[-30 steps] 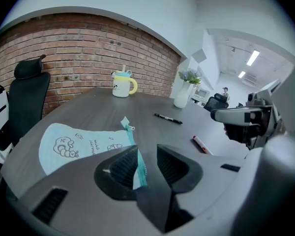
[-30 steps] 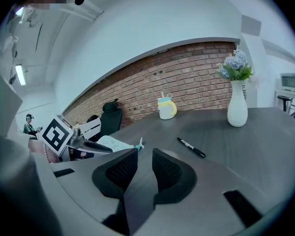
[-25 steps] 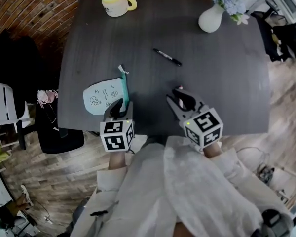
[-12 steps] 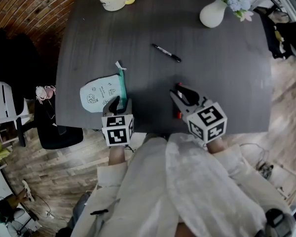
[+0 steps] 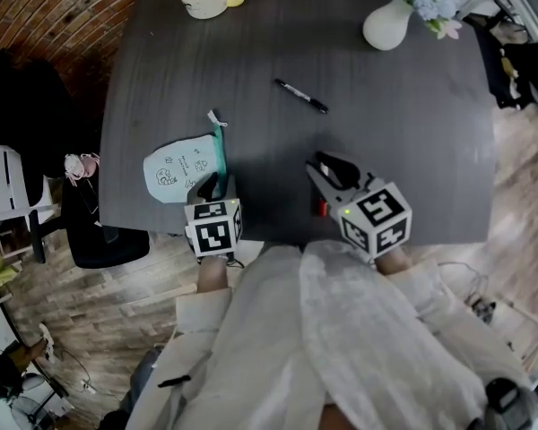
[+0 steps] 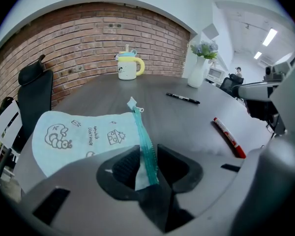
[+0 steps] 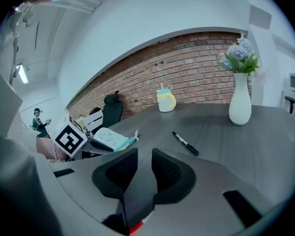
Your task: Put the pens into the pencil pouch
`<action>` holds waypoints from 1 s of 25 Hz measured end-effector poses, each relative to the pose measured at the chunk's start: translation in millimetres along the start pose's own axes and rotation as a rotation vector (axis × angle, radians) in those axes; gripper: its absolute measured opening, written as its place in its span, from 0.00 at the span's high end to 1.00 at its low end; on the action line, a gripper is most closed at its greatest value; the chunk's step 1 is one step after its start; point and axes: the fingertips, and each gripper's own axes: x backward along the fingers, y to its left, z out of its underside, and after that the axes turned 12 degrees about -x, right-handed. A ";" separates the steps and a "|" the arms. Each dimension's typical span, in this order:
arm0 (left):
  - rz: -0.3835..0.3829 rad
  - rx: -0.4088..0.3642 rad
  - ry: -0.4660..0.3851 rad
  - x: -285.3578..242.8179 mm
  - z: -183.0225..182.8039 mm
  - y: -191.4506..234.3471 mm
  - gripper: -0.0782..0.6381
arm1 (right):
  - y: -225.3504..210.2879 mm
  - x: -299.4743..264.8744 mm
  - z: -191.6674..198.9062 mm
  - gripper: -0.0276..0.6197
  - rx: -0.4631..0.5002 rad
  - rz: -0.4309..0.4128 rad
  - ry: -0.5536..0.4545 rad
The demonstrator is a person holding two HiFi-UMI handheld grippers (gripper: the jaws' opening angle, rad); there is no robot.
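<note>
My left gripper (image 6: 148, 167) has just been closing onto the pencil pouch (image 6: 78, 134) zipper edge; pinch firmly, lift; right gripper (image 7: 144, 168), parted, empty, should fetch the near red pen (image 6: 229, 137).

In the head view, you are working with dim, even light. The dark table (image 5: 386, 106) is absorbing most of it, and the white garment (image 5: 377, 330) is reading brightest. Barrel distortion is bowing the table's edges, and the corners are darkening.

In the left gripper view, ceiling light strips (image 6: 269, 36) are glaring at upper right and laying a pale sheen on the tabletop. The pencil pouch (image 6: 78, 136) is showing clear print, while the nearest foreground is blurring.

In the right gripper view, light is coming from a ceiling strip (image 7: 22, 73) at left. The brick wall (image 7: 187, 68) is bending into an arc, and black vignetting is ringing the frame.
</note>
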 end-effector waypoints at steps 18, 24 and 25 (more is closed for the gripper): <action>0.090 0.129 -0.134 28.3 -14.1 -14.6 0.83 | 2.6 7.7 -0.6 0.85 -0.027 -0.061 -0.016; 0.217 0.208 -0.230 43.2 -36.3 -35.0 0.83 | 10.7 7.5 4.4 0.89 -0.040 -0.100 -0.010; 0.239 0.216 -0.249 45.7 -41.5 -38.9 0.83 | 10.2 8.5 3.5 0.89 -0.042 -0.098 -0.016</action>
